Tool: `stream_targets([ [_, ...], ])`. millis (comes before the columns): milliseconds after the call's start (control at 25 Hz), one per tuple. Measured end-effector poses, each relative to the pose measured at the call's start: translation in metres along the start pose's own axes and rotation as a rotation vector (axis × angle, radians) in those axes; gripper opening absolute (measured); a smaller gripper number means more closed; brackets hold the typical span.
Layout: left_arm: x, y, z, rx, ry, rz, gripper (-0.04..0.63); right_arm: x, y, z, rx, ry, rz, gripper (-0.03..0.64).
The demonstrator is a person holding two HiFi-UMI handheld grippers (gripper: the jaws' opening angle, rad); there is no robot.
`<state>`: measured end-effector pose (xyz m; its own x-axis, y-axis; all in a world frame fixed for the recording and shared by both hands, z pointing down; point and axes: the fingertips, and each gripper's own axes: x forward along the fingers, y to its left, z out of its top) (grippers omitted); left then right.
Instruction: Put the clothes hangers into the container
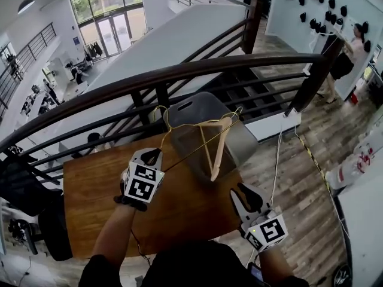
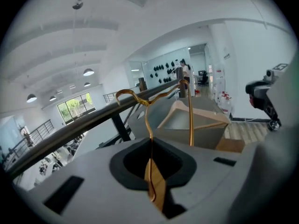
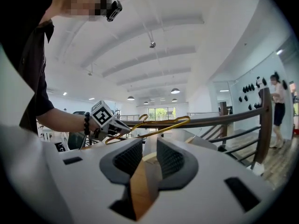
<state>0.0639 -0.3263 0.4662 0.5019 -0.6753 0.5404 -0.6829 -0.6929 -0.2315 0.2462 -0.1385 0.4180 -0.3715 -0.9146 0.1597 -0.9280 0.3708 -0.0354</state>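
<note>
Mezzanine table (image 1: 179,217) by railing | my left gripper (image 1: 153,155) clamped the gold wire hanger (image 2: 190,120) above the grey container (image 1: 200,108), wooden hanger (image 1: 218,153) inside | right gripper (image 1: 242,194) apart, empty | next, probably: lower in, release.

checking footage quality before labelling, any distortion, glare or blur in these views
Head view: strong fisheye, the railing bows into an arc; even daylight, no harsh glare. Left gripper view: black vignette at the corners, the gold wire hanger clamped in the left tool is sharp. Right gripper view: a mosaic patch at top left, bright pale ceiling, right tool crisp.
</note>
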Motion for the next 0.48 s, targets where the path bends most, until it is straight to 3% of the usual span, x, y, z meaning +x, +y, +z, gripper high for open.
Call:
stream_targets([
  [120,0.007,0.012,0.0,0.047,0.087,0.074,0.023,-0.004,-0.006,-0.004,0.016,0.031,0.009,0.091],
  [280,0.018,0.024,-0.001,0.136,0.197,0.16,0.023,-0.004,-0.017,-0.002,0.012,-0.016,0.042,0.091],
  [360,0.025,0.027,-0.001,0.156,0.249,0.19,0.023,-0.005,-0.023,-0.007,0.017,0.017,0.05,0.091],
  [480,0.033,0.029,0.003,0.173,0.3,0.231,0.023,-0.006,-0.033,-0.007,0.023,-0.026,0.07,0.091],
])
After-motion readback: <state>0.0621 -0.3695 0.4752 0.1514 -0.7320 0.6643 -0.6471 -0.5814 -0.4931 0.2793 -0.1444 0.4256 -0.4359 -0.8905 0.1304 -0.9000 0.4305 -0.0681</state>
